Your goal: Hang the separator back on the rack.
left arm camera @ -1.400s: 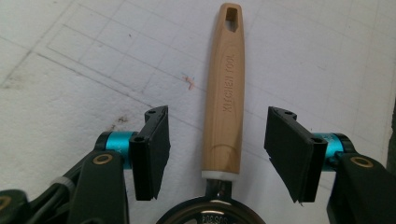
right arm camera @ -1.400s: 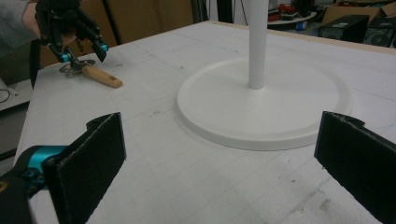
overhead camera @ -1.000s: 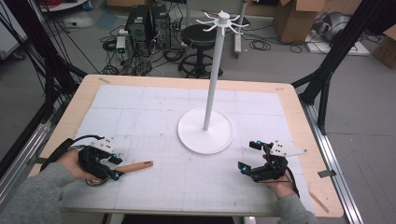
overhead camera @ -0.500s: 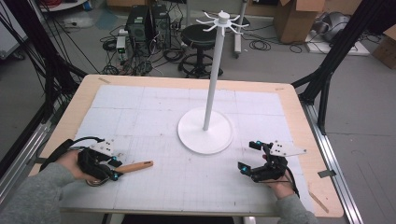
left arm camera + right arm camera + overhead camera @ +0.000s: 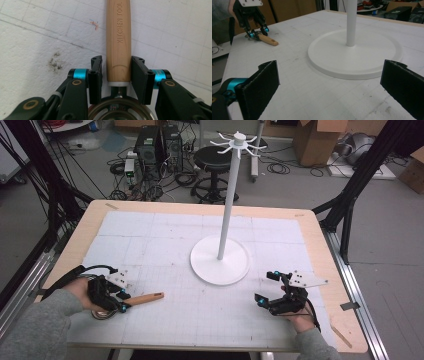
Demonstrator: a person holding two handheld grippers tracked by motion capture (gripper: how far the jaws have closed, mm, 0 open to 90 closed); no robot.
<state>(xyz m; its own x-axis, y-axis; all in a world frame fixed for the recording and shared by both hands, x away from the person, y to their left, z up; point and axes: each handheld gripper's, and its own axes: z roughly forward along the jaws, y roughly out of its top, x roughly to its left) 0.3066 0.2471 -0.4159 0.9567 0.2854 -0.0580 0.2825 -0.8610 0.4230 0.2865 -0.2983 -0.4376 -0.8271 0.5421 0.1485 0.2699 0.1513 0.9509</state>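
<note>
Left claw (image 5: 121,301) low with jaws narrowly parted; right claw (image 5: 263,288) spread wide, held low.

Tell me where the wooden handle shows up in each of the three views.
High view: handle lies lower left on the table, pointing right from the left gripper.
Left gripper view: top centre, running up from between the fingers.
Right gripper view: upper left, small, under the far gripper.
Shared landmark: the white stand base, seen in the high and right gripper views.

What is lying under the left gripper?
Between the left gripper's jaws lies a wooden handle on the white mat. Its metal head is mostly covered by the gripper.
</note>
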